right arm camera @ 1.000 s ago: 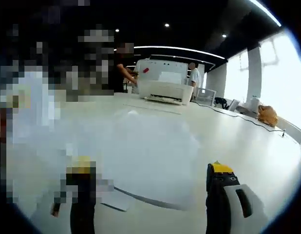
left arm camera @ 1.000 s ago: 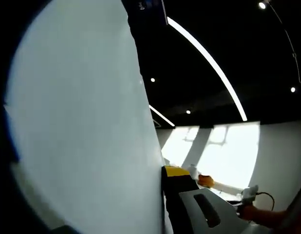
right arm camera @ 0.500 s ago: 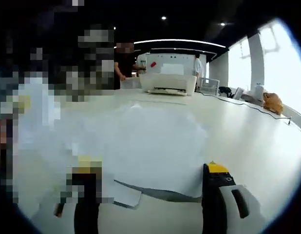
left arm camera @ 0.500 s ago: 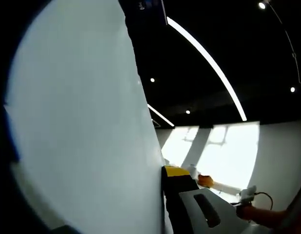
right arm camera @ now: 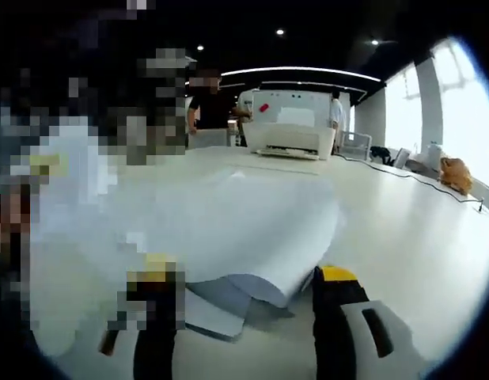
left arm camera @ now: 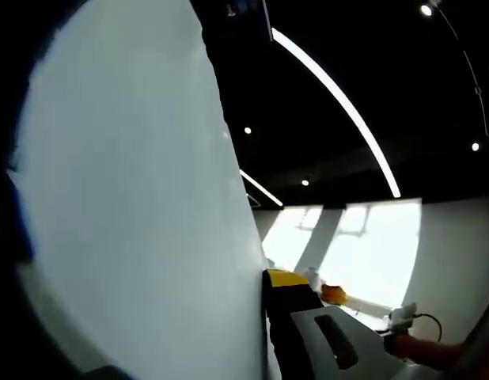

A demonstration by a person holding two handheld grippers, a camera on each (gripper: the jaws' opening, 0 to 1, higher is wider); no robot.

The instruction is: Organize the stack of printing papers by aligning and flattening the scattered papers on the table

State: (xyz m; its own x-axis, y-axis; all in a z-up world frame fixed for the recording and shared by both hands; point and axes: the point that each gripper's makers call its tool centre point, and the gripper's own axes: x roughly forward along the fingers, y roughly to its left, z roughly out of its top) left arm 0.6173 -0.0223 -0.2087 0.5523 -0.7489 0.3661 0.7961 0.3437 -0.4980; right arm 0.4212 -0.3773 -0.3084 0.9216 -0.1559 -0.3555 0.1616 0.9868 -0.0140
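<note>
1. No brand, label or writing can be read on anything in either view.
2. In the left gripper view a large white sheet of paper (left arm camera: pixel 126 206) stands on edge right against the left gripper (left arm camera: pixel 264 324); the yellow-tipped jaw presses on its right face. The other jaw is hidden behind the paper, so I cannot tell whether this gripper is clenched.
3. In the right gripper view the right gripper (right arm camera: pixel 244 285) is released, its two yellow-tipped jaws spread wide just in front of the paper stack (right arm camera: pixel 229 229).
4. The stack lies on the white bench (right arm camera: pixel 411 237), its top sheets curled over at the near edge between the jaws.
5. Beyond the stack a white printer (right arm camera: pixel 288 136) sits on the bench, with a person (right arm camera: pixel 211 111) standing behind it.
</note>
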